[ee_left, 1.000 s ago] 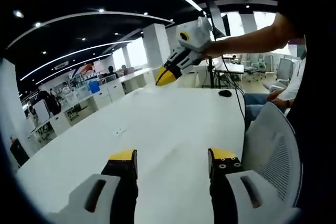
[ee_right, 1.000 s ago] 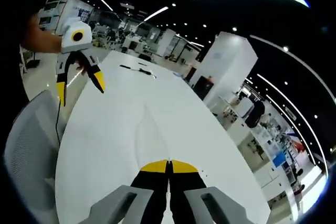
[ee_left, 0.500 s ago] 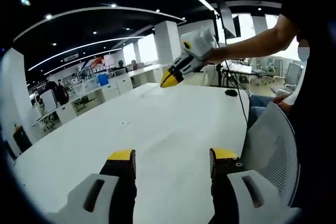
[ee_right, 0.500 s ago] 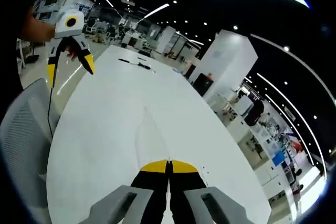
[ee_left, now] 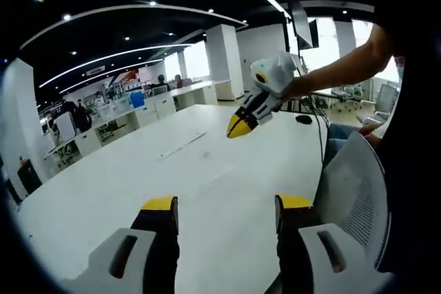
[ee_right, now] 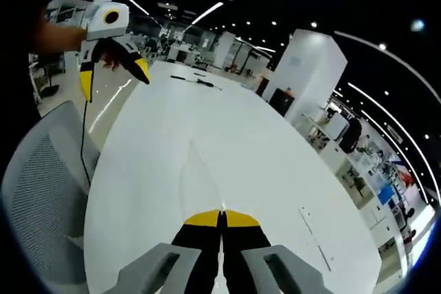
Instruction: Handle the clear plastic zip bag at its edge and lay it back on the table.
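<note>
One clear zip bag [ee_right: 200, 184] pinched in right tongs [ee_right: 222, 217]; left tongs [ee_left: 226, 206] spread wide

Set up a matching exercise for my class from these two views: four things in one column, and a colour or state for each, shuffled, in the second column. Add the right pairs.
Column one:
1. left gripper
2. bag
3. chair
4. right gripper

Column two:
A. grey mesh
B. fingers pressed shut
C. see-through, reaching forward from a pair of shut fingers
D. fingers spread apart, nothing between them

Pairs: 1-D, 2-C, 3-A, 4-B
</note>
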Motion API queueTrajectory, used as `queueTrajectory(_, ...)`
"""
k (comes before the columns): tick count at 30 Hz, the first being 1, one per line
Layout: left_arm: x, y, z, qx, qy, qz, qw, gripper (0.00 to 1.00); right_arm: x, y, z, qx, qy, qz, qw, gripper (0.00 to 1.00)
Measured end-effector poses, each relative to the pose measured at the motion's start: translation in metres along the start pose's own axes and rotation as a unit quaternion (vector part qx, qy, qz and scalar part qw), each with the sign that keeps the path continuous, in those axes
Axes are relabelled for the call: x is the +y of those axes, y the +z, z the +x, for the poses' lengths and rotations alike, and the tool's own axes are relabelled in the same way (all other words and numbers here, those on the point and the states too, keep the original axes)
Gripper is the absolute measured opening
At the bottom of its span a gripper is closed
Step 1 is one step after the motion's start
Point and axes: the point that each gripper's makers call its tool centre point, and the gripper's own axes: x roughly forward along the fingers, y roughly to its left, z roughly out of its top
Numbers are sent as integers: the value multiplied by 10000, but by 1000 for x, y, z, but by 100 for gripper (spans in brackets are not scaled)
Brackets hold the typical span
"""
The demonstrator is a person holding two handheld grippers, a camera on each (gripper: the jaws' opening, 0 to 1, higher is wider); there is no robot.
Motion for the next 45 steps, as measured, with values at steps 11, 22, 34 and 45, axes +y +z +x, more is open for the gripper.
queueTrajectory(11, -3, -11, -1, 104, 12, 30, 9999, 56, 26, -27, 8, 235, 197, -44, 9995, 0)
queueTrajectory(22, -18, -16, 7, 185, -140, 71, 9997, 58, 24, -39, 17, 405, 99, -597, 9973, 0)
queueTrajectory(34, -24, -24, 7, 259, -187, 60, 9995, 58, 32, -55, 36, 530, 280, -991, 9933, 0)
queueTrajectory(45, -24, -30, 8, 326, -161, 0, 9993, 58, 38, -72, 51, 668, 473, -945, 9922, 0)
